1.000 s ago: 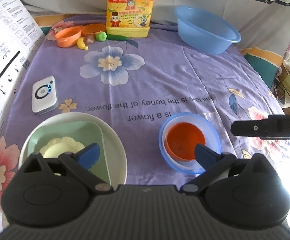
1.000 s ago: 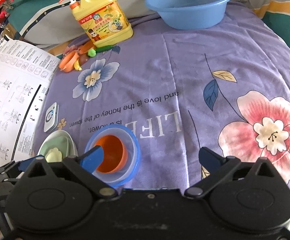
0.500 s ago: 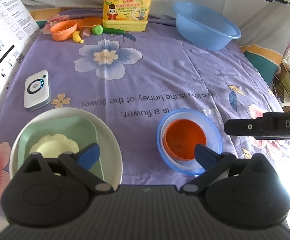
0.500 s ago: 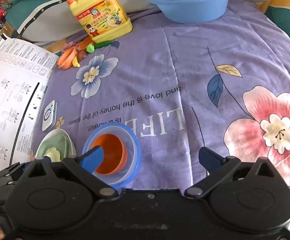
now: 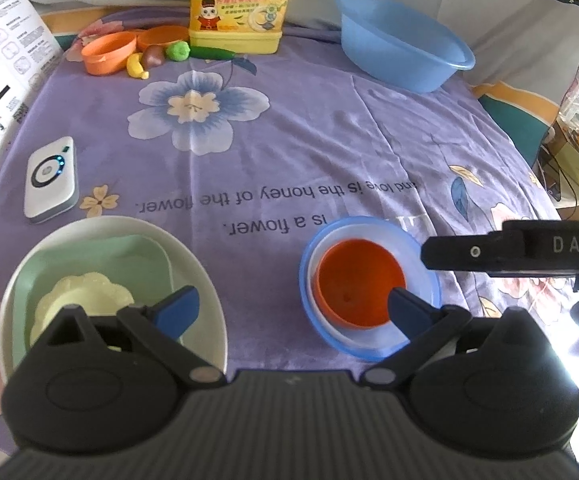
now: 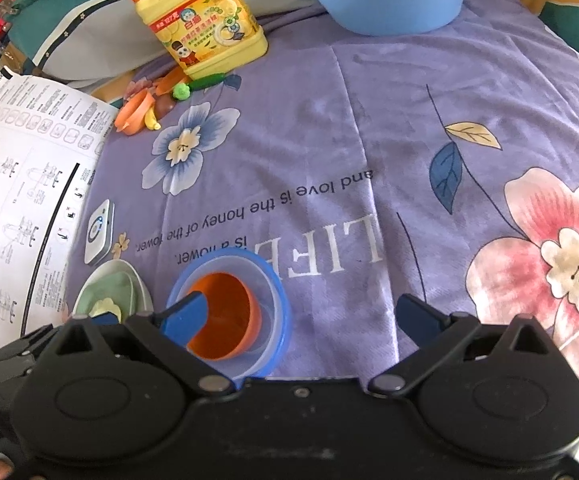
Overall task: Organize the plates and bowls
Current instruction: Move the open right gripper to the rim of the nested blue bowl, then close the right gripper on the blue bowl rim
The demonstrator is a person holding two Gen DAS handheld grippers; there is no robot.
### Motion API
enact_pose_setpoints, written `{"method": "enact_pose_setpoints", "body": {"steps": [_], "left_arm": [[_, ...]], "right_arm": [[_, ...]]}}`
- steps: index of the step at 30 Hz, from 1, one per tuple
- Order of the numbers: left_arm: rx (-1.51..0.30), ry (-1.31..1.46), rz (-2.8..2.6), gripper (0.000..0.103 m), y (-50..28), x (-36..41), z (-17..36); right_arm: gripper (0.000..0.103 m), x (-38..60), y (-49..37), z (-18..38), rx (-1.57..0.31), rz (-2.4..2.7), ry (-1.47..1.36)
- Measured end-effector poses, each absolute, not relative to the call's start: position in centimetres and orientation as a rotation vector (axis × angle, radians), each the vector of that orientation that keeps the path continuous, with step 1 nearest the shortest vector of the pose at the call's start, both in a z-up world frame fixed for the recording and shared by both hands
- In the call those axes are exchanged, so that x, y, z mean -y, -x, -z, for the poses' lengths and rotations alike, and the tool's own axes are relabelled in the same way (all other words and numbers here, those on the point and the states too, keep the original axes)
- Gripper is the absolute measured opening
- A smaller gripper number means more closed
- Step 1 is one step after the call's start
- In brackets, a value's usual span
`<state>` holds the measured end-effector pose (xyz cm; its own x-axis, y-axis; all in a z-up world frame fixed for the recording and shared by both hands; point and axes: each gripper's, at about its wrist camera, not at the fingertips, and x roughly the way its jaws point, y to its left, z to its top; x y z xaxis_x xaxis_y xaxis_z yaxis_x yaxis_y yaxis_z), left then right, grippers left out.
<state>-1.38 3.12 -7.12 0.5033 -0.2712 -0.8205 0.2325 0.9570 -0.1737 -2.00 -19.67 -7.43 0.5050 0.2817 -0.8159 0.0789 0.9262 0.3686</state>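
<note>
Ahead of the left gripper [image 5: 289, 310], whose jaws stand wide apart, the purple cloth [image 5: 309, 152] lies bare through its middle, giving free passage forward. Under its left fingertip sits the white plate [image 5: 205, 280] with a green dish [image 5: 129, 260]; under its right fingertip, the blue-rimmed bowl [image 5: 309, 264] holding an orange cup [image 5: 353, 276]. The right gripper [image 6: 305, 314], jaws also wide apart, has bare cloth ahead and to its right. Far ahead, the detergent jug [image 5: 241, 4], the blue basin [image 5: 401, 56] and small toy foods [image 5: 145, 56] line the far edge. A white device [image 5: 51, 178] lies left of the open lane.
</note>
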Motion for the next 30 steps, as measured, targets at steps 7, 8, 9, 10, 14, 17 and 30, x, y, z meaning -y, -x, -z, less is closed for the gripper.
{"method": "enact_pose_setpoints", "body": {"steps": [7,8,9,10,14,17,30], "left_arm": [[-1.015,0.066,0.322,0.097,0.9,-2.8,7.7],[-1.018,0.07,0.324,0.097,0.8,-2.8,7.8],[-1.022,0.075,0.325,0.096,0.7,-2.7,7.9],[-1.024,0.08,0.327,0.095,0.7,-2.7,8.0],[-1.024,0.09,0.347,0.091,0.6,-2.5,8.1],[-1.03,0.1,0.363,0.088,0.6,-2.4,8.2],[-1.051,0.159,0.4,0.063,0.4,-2.4,8.7]], "right_arm": [[0.095,19.4,1.4,7.8,-1.049,-0.138,-0.388],[0.094,19.3,1.3,7.9,-1.051,-0.14,-0.389],[0.093,19.4,1.3,7.9,-1.051,-0.14,-0.39],[0.093,19.4,1.3,7.9,-1.051,-0.14,-0.39],[0.088,19.4,1.3,7.8,-1.047,-0.147,-0.391],[0.083,19.2,1.4,7.6,-1.04,-0.157,-0.385],[0.065,18.6,1.4,8.1,-1.05,-0.19,-0.366]]}}
